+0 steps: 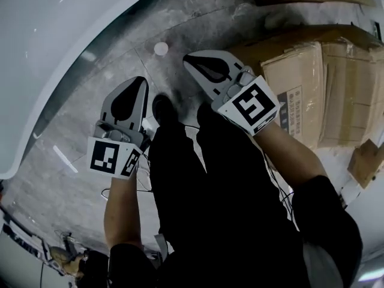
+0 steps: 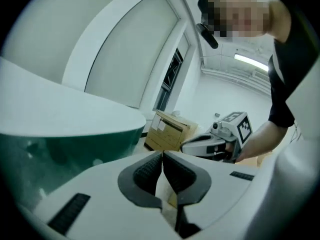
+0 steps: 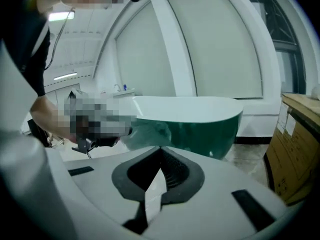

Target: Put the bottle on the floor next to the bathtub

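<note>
- Floor (image 1: 78, 179): grey, mottled stone or concrete. It fills the middle of the head view, beside a bathtub (image 1: 60, 53).
- Bathtub: white rim and inner surface. The 2 gripper views show a dark green outer wall. A large white-framed window (image 3: 220, 44) stands behind it.
- Bottle (image 1: 161, 48): seen from above as a small white round top. It stands upright on the floor close beside the bathtub's curved side. Nothing touches it, and both grippers are clear of it.
- Left gripper (image 1: 141, 80): held above the floor, on the side of the bottle away from the bathtub. Its tip points toward the bottle. Its own view shows the 2 ribbed pads pressed together at the tip with nothing between them.
- Right gripper (image 1: 187, 57): farther from the bathtub than the left gripper, with its tip also near the bottle but apart from it. Its jaws meet at the tip, and it holds nothing.
- Marker cubes (image 1: 111, 158): 1 on the rear of each gripper, with black-and-white squares facing up.
- Cardboard boxes (image 1: 324, 89): stacked on the floor well apart from the bathtub, beyond the right gripper.
- Person: black trouser legs (image 1: 204, 191) and 1 dark shoe (image 1: 162, 108) stand between the 2 grippers. The shoe is on the floor on the bottle's far side from the bathtub.
- Thin cables (image 1: 108, 194): loose on the floor beside the bathtub, below the left gripper in the head view.
</note>
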`<state>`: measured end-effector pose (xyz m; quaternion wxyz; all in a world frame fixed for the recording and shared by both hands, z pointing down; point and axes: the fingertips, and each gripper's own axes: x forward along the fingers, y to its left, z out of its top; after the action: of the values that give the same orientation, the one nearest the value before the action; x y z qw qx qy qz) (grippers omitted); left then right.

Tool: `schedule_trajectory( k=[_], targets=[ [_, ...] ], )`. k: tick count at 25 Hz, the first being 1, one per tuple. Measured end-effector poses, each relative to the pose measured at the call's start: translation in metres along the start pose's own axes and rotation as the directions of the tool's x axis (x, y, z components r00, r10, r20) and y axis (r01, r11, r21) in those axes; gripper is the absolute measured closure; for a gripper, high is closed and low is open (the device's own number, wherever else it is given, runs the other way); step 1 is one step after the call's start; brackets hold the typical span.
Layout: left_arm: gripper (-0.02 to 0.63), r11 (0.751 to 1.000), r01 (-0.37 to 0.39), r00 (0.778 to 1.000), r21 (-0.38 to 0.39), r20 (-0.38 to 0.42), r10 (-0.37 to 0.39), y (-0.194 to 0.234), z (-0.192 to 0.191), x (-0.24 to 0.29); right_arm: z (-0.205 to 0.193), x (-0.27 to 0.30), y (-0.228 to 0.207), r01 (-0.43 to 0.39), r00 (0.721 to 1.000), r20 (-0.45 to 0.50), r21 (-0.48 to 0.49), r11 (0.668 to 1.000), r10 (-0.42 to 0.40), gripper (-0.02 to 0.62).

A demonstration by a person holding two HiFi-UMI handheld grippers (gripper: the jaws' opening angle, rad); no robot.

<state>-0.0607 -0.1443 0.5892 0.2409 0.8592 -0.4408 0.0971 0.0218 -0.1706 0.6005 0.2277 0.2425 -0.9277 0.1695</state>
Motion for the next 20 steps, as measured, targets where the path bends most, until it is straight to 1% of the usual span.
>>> schedule_trajectory(
  k=[3, 5, 8, 11, 13, 16, 20],
  targets=[
    [0.586, 0.994, -0.1, 0.995, 0.039, -0.013, 0.1, -0.033, 0.051, -0.032, 0.037, -0.042, 0.038, -0.088, 0.996, -0.03, -0.043, 0.995, 0.087, 0.568],
    [0.586, 0.99, -0.139, 0.99, 0.032, -0.014, 0.139, -0.055, 0.084, -0.054, 0.067, -0.072, 0.06, -0.121, 0.992, -0.041, -0.029, 0.992, 0.12, 0.568],
    [0.586, 0.987, -0.163, 0.987, -0.015, -0.009, 0.163, -0.087, 0.126, -0.088, 0.112, -0.117, 0.095, -0.163, 0.986, -0.036, -0.033, 0.986, 0.161, 0.568],
    [0.586, 0.983, -0.179, 0.984, -0.035, -0.015, 0.178, -0.12, 0.156, -0.12, 0.149, -0.159, 0.127, -0.195, 0.981, -0.018, -0.061, 0.979, 0.194, 0.568],
    [0.586, 0.982, -0.184, 0.983, -0.041, -0.016, 0.183, -0.141, 0.172, -0.141, 0.167, -0.185, 0.145, -0.21, 0.978, -0.014, -0.073, 0.975, 0.209, 0.568],
    [0.586, 0.98, -0.192, 0.981, -0.052, 0.003, 0.192, -0.168, 0.2, -0.171, 0.189, -0.219, 0.166, -0.22, 0.975, -0.005, -0.094, 0.971, 0.22, 0.568],
    [0.586, 0.982, -0.186, 0.982, -0.031, 0.024, 0.187, -0.21, 0.231, -0.202, 0.216, -0.265, 0.19, -0.235, 0.971, 0.035, -0.079, 0.969, 0.238, 0.568]
  ],
)
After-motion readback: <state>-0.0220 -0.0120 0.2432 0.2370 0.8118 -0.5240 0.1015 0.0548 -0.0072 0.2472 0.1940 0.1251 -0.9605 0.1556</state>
